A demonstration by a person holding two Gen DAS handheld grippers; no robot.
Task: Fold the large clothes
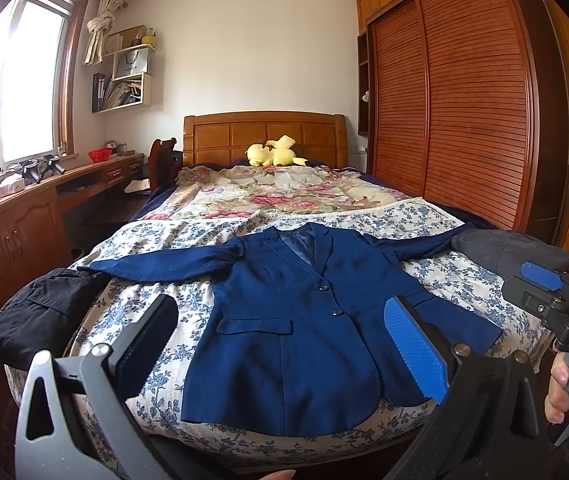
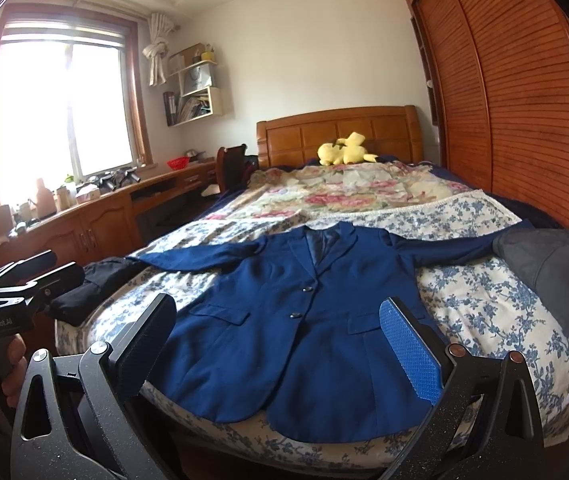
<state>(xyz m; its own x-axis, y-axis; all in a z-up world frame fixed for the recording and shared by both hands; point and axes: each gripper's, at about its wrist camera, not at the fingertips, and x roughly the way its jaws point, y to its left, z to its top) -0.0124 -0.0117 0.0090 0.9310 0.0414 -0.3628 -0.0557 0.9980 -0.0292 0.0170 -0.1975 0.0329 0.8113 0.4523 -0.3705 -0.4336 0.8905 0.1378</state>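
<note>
A navy blue blazer [image 1: 304, 320] [image 2: 296, 332] lies flat and face up on the foot of the bed, buttoned, with both sleeves spread out sideways. My left gripper [image 1: 284, 344] hovers open above the blazer's hem, nothing between its fingers. My right gripper [image 2: 280, 340] is likewise open and empty, held over the hem a little further right. The right gripper's body [image 1: 556, 304] shows at the right edge of the left wrist view, held by a hand. The left gripper's body [image 2: 16, 292] shows at the left of the right wrist view.
A black garment [image 1: 40, 312] sits at the bed's left corner and a grey folded one [image 1: 512, 252] at the right. A floral quilt [image 1: 268, 192] and yellow plush toy [image 1: 274, 152] lie further up. A wooden desk [image 1: 24, 216] stands left, a wardrobe [image 1: 452, 112] right.
</note>
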